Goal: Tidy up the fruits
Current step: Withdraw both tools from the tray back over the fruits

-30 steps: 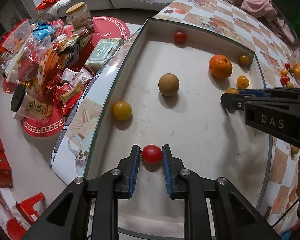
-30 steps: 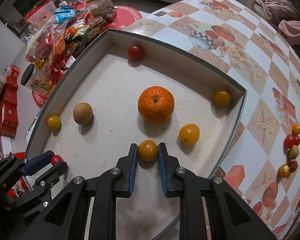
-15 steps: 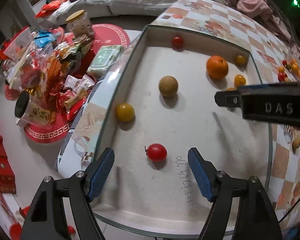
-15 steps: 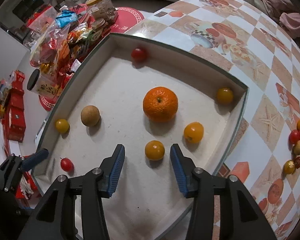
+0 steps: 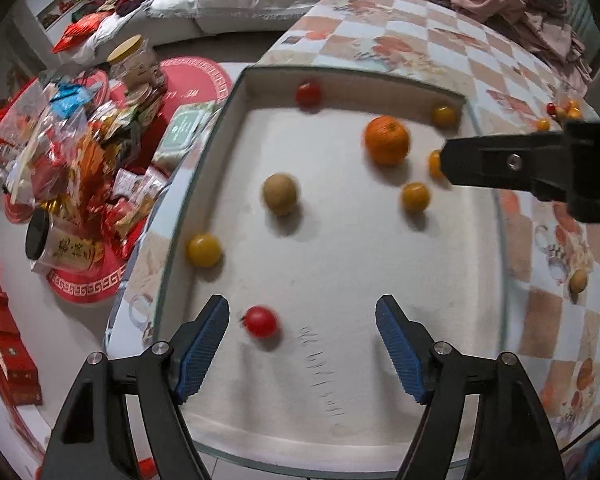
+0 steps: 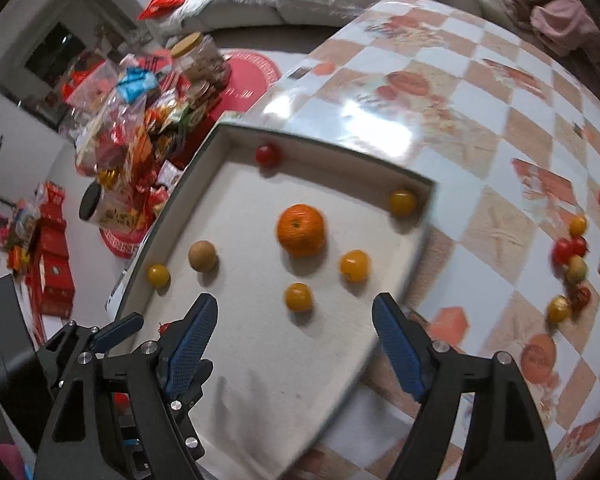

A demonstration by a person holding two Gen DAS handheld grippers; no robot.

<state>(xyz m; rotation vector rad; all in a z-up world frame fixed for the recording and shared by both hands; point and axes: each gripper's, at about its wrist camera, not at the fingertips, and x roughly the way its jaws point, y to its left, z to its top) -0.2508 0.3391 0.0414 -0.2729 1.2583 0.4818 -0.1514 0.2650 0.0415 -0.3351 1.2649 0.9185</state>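
the white tray (image 5: 380, 432) sits at the corner of the checkered table (image 6: 480, 120), its raised rim closing it in all round. the left gripper (image 5: 302, 344) hangs over the tray's near edge, jaws spread wide and holding nothing; a red tomato (image 5: 261, 321) lies on the tray floor just inside its left finger, apart from the pad. beyond it the floor is open up to a brown round fruit (image 5: 281, 194) at the middle, with a yellow tomato (image 5: 204, 249) against the tray's left wall. the right gripper (image 6: 294, 338) is also spread wide and empty, over the tray's near right side, with an orange tomato (image 6: 299, 297) lying loose on the floor between its fingers. the big orange (image 6: 301, 230) sits past that, and another red tomato (image 6: 267, 155) rests at the tray's far wall. right of the tray, small loose fruits (image 6: 572, 256) cluster on the table. left of the tray, snack packets (image 5: 72, 160) are piled below on the floor.
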